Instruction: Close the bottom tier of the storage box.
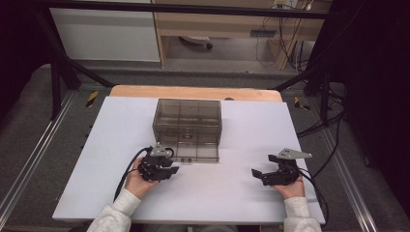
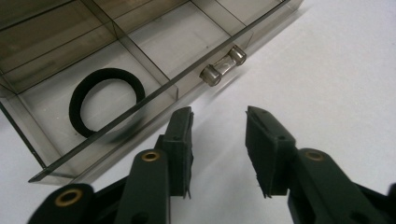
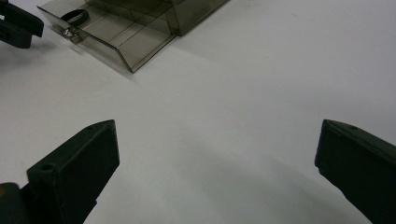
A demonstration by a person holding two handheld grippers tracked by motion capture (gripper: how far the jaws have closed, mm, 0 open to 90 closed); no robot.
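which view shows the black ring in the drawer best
The left gripper view: the black ring lies flat, close up, in the open drawer's end compartment. The right gripper view shows it small and far; the high view leaves it indistinct.

On the table [image 1: 96, 145] in front of me the drawer box [image 1: 187, 121] stands mid-table toward the far edge. Its bottom drawer [image 1: 196, 152] juts out toward me, and a ring [image 2: 105, 100] lies in the drawer's left end compartment. My left gripper [image 1: 167, 166] sits just before the drawer's left end, near its knob [image 2: 223, 65]; my right gripper [image 1: 265, 171] sits well apart to the right
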